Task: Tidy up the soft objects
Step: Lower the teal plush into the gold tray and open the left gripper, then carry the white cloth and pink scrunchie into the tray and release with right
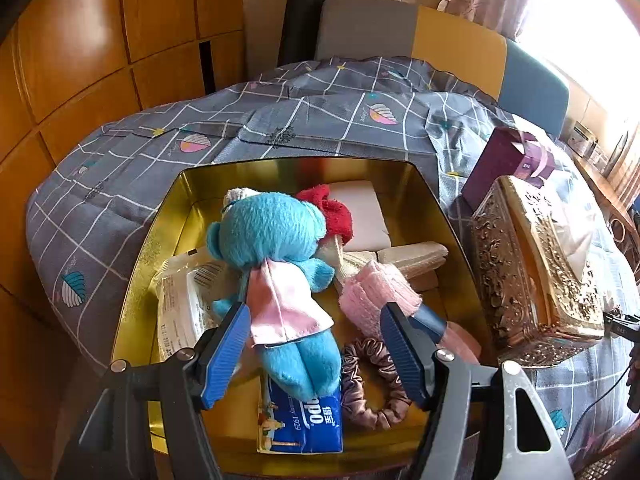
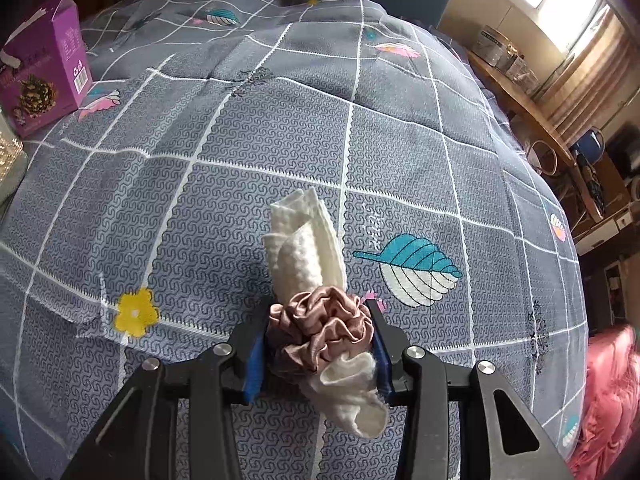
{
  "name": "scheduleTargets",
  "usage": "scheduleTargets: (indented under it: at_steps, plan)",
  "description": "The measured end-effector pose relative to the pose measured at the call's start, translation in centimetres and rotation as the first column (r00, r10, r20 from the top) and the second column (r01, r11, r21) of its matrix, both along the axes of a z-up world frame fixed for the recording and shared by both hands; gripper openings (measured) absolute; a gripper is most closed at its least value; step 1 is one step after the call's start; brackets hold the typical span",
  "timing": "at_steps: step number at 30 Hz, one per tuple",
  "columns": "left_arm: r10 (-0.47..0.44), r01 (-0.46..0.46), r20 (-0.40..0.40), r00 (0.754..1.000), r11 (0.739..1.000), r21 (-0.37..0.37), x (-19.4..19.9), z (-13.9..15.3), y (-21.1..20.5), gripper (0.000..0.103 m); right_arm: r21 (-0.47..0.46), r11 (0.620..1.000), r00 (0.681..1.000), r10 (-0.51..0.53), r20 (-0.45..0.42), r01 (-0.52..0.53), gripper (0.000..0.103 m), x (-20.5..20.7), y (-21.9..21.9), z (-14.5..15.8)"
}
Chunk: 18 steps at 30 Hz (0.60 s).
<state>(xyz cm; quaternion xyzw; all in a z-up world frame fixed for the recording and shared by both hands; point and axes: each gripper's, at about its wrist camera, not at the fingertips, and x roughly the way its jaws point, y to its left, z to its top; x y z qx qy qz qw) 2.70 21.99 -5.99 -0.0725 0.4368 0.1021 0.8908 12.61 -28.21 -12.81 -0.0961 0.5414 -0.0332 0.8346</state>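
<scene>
A gold tin [image 1: 168, 216] on the bed holds a blue teddy bear [image 1: 268, 232] in a pink dress, a red cloth [image 1: 336, 212], a white pad [image 1: 360, 216], a rolled pink towel [image 1: 372, 296], a brown scrunchie [image 1: 372, 392], a blue tissue pack [image 1: 308, 424] and a wipes pack [image 1: 180, 308]. My left gripper [image 1: 316, 356] hovers open over the bear's legs, its pads clear of them. In the right wrist view my right gripper [image 2: 320, 344] is shut on a rolled white cloth [image 2: 304, 248] bound by a brown scrunchie [image 2: 320, 324], above the grey quilt [image 2: 400, 160].
An ornate gold tissue box [image 1: 536, 264] stands right of the tin, with a purple carton [image 1: 508, 164] behind it. Wooden wardrobe doors [image 1: 80, 60] line the left side. A padded headboard [image 1: 456, 40] closes the far end. A wooden shelf [image 2: 520, 92] runs along the window.
</scene>
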Motion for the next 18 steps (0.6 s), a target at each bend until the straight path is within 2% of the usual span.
scheduleTargets:
  at_steps: [4, 14, 18]
  plan:
    - [-0.017, 0.017, 0.018, 1.0, 1.0, 0.005, -0.6, 0.4, -0.2, 0.068, 0.054, 0.997, 0.998, -0.059, -0.021, 0.06, 0.043, 0.5, -1.0, -0.1]
    - [-0.049, 0.05, 0.026, 0.998, 0.998, -0.034, -1.7, 0.2, -0.2, 0.068, 0.034, 0.986, 0.985, -0.16, -0.064, 0.162, 0.041, 1.7, -1.0, -0.1]
    - [-0.042, 0.044, 0.022, 0.999, 0.997, -0.069, -2.0, 0.0, 0.7, 0.068, 0.06, 0.977, 0.976, -0.2, -0.084, 0.205, 0.041, 2.4, -1.1, 0.4]
